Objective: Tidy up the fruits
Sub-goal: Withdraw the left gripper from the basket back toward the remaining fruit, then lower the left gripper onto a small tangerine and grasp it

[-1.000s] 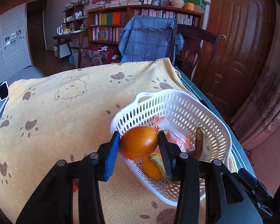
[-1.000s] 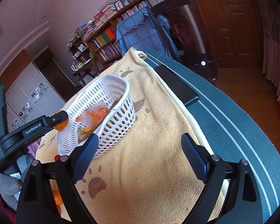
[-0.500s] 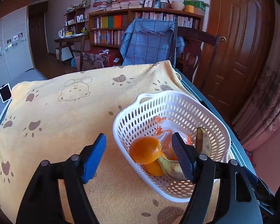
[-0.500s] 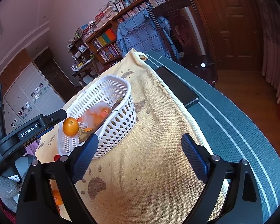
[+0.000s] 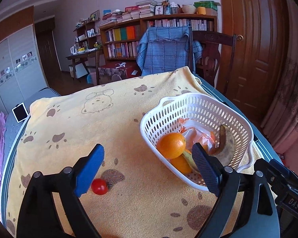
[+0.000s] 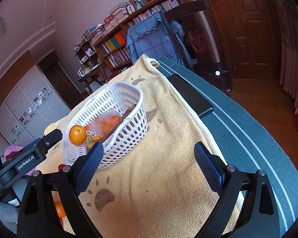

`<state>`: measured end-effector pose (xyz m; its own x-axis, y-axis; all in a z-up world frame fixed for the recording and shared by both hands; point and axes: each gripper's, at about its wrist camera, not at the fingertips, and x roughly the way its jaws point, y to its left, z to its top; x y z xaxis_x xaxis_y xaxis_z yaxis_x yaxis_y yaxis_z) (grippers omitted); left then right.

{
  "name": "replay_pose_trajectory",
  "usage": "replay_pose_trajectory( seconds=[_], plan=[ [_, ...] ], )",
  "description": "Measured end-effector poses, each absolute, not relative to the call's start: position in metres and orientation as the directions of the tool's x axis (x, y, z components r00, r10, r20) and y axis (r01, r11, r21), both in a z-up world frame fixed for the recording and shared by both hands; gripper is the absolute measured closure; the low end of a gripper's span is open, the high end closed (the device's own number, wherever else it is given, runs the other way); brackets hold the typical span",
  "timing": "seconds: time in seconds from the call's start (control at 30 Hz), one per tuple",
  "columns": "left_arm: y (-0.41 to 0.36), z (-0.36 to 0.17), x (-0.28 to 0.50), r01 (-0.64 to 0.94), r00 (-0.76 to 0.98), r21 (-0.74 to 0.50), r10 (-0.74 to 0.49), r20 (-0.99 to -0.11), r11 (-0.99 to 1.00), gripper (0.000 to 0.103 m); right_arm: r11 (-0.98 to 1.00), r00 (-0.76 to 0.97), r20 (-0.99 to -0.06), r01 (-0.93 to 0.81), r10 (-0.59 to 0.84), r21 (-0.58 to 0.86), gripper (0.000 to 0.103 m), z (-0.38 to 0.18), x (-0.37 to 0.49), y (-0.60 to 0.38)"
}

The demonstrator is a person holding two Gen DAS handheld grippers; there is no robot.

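The left gripper (image 5: 148, 168) is opening, its jaws spreading wide with nothing between them, and the orange (image 5: 171, 145) is sitting inside the white basket (image 5: 196, 107), at its near-left corner on top of a second orange (image 5: 180, 164) and beside a browned banana (image 5: 226, 146). A crinkled plastic bag (image 5: 196, 133) is lying farther in. The basket is standing on the yellow towel (image 5: 79, 123), toward its right side.

The right gripper (image 6: 149, 166) is hovering over the bare towel to the right of the basket, jaws apart and empty.

The drop looks done, so the step in hand is probably clearing away and going for the next fruit. A small red tomato (image 5: 99, 186) is lying on the towel just beside the left gripper's near-left finger (image 5: 89, 170), well left of the basket. To take it well, the person should be backing the right-hand finger away from the basket rim before swinging left, so the basket is not nudged and the top orange is not rolled out. Then the jaws should be lowered around the tomato until the pads are level with its middle and closed gently, since it is small, round and likely soft, and could squirt away or bruise.
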<state>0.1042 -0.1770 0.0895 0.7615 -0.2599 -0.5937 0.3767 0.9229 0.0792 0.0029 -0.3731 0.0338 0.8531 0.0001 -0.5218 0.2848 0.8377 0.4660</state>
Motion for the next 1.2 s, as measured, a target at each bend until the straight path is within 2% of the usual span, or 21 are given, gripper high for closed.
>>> replay_pose_trajectory(
  seconds=[0.33, 0.67, 0.9, 1.2],
  plan=[
    [-0.155, 0.088, 0.093, 0.334, 0.776, 0.092, -0.218, -0.591, 0.938, 0.014, 0.869, 0.876, -0.482, 0.262, -0.032, 0.419, 0.009, 0.043, -0.006, -0.362],
    [-0.137, 0.087, 0.081, 0.287, 0.801, 0.134, -0.161, -0.577, 0.949, 0.014, 0.906, 0.913, -0.403, 0.223, -0.065, 0.359, 0.006, 0.054, -0.013, -0.346],
    [-0.126, 0.084, 0.073, 0.261, 0.805, 0.141, -0.134, -0.578, 0.955, 0.014, 0.919, 0.903, -0.426, 0.211, -0.052, 0.333, 0.006, 0.054, -0.008, -0.343],
    [-0.113, 0.082, 0.064, 0.23, 0.817, 0.167, -0.097, -0.568, 0.959, 0.014, 0.938, 0.909, -0.413, 0.183, -0.048, 0.293, 0.006, 0.055, -0.01, -0.332]
  ],
)
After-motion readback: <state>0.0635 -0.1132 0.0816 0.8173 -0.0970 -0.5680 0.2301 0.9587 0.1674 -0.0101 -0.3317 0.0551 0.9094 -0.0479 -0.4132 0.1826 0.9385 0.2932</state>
